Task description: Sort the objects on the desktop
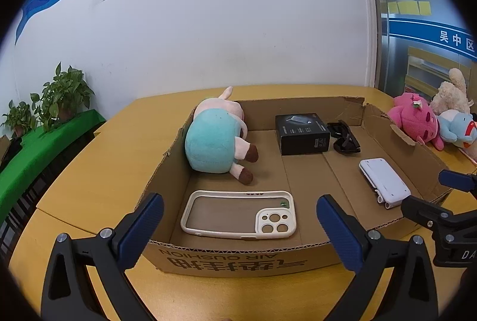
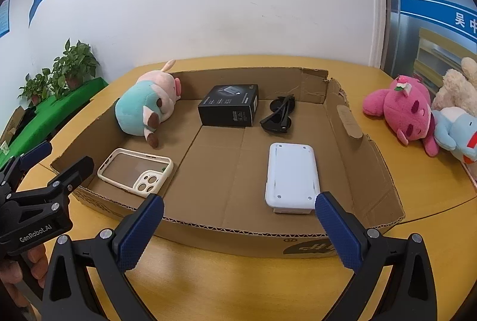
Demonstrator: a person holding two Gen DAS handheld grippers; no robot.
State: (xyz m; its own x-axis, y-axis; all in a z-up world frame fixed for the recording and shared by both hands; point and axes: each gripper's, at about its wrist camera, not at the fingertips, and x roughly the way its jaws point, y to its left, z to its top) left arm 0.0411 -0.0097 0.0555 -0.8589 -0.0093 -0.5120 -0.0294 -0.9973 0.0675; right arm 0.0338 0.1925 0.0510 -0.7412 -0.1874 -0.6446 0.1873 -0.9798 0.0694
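A shallow cardboard box (image 1: 238, 258) (image 2: 378, 171) on the yellow table holds a teal-and-pink plush pig (image 1: 214, 139) (image 2: 146, 109), a cream phone case (image 1: 238, 215) (image 2: 135, 170), a black carton (image 1: 302, 133) (image 2: 229, 106), black sunglasses (image 1: 344, 137) (image 2: 278, 115) and a white device (image 1: 384, 182) (image 2: 292, 177). My left gripper (image 1: 240, 219) (image 2: 56, 160) is open and empty, at the box's near wall before the phone case. My right gripper (image 2: 238, 219) (image 1: 423, 189) is open and empty, near the white device.
A pink plush (image 2: 402, 109) (image 1: 414, 118), a cream plush (image 2: 456, 85) and a light blue plush (image 2: 456, 133) lie on the table right of the box. Potted plants (image 1: 56, 97) stand on a green-covered surface at the left. A white wall runs behind.
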